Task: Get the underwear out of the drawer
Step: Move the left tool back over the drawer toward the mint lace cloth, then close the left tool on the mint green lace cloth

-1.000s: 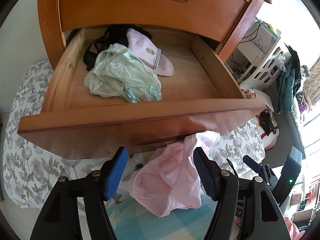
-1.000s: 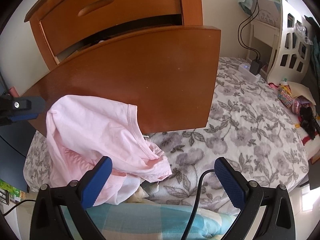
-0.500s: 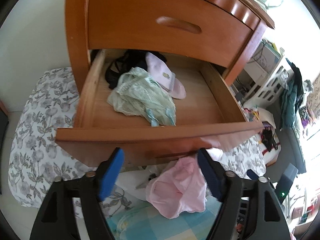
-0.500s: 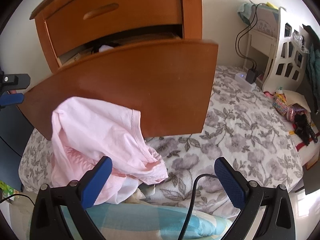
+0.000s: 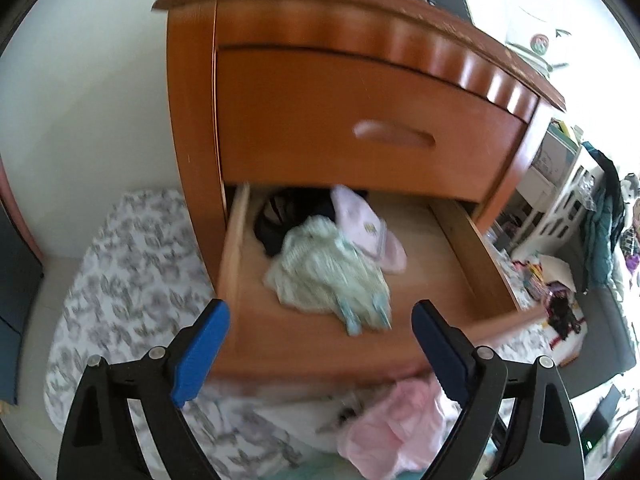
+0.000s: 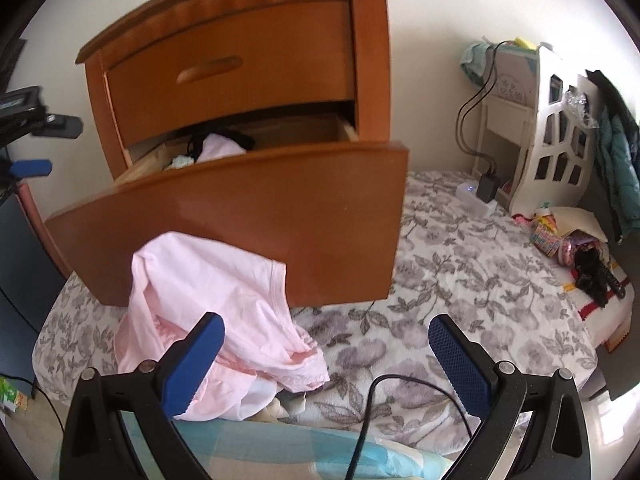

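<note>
While the left wrist camera is looking down into the pulled-out lower drawer (image 5: pixel 472 256) of the wooden nightstand (image 5: pixel 320 92), the left gripper (image 5: pixel 320 322) is hovering over the drawer's near edge with its blue-padded jaws opening wide and nothing between them. That view is showing the drawer's contents in full, though blurred: a pale green lace-trimmed piece of underwear (image 5: pixel 328 276) is lying crumpled in the middle of the floor of the drawer, a light pink folded piece (image 5: pixel 368 232) with a small yellow motif is resting just behind it and touching it, and a black garment (image 5: pixel 280 216) is sitting at the back left. The right wrist view is catching only the tops of these over the drawer front (image 6: pixel 260 216), but it is giving the clearer look at the pink underwear (image 6: pixel 216 300) already out of the drawer, which is lying heaped on the floral bedspread (image 6: pixel 460 280) against the drawer front; the left view is showing only a corner of that heap below the drawer. The right gripper (image 6: pixel 326 346) is holding its jaws spread wide and empty, its left pad overlapping the pink heap in the picture, though whether it is touching the cloth I cannot tell. Only the right view is showing a black cable (image 6: pixel 372 412) curling over a blue checked cloth (image 6: pixel 280 452), a white charger block (image 6: pixel 476 196) and a white cut-out shelf unit (image 6: pixel 556 136). No writing or label is legible in either view; the motif on the pink piece is too blurred to read.
</note>
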Demonstrator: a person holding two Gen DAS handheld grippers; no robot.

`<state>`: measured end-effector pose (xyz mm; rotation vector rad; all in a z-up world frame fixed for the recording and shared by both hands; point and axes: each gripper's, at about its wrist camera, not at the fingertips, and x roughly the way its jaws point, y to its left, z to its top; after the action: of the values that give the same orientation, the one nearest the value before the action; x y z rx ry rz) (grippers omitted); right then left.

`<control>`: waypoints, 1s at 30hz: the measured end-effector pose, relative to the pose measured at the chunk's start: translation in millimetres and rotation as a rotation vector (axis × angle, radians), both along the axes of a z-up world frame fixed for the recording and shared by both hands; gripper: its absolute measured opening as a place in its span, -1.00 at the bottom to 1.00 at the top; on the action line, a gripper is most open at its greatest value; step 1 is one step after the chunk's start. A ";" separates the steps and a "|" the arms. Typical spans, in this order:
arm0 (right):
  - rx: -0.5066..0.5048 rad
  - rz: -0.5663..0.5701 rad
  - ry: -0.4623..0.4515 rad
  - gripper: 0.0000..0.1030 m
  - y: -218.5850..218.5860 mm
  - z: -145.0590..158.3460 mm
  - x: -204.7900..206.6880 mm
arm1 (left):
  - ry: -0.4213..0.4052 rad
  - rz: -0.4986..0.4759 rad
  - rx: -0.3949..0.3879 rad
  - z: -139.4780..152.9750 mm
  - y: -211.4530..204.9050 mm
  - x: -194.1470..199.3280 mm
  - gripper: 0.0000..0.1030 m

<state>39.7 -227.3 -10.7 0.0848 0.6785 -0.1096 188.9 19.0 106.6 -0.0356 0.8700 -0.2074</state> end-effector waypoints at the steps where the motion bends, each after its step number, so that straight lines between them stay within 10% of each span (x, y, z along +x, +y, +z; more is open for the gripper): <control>1: -0.003 -0.012 -0.015 1.00 -1.2 1.9 -2.2 | -0.005 -0.001 0.006 2.5 0.7 7.2 0.81; 7: -0.023 -0.058 -0.058 1.00 -5.0 8.3 -7.6 | -0.017 -0.068 0.047 5.1 -9.7 50.5 1.00; 30: 0.003 0.138 -0.019 1.00 6.2 -3.2 7.8 | 0.517 -0.004 0.135 -97.5 -47.8 161.3 1.00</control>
<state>47.5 -221.1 -13.9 0.0414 0.6638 0.0251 350.2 -28.8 9.2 0.0403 1.3975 -0.1438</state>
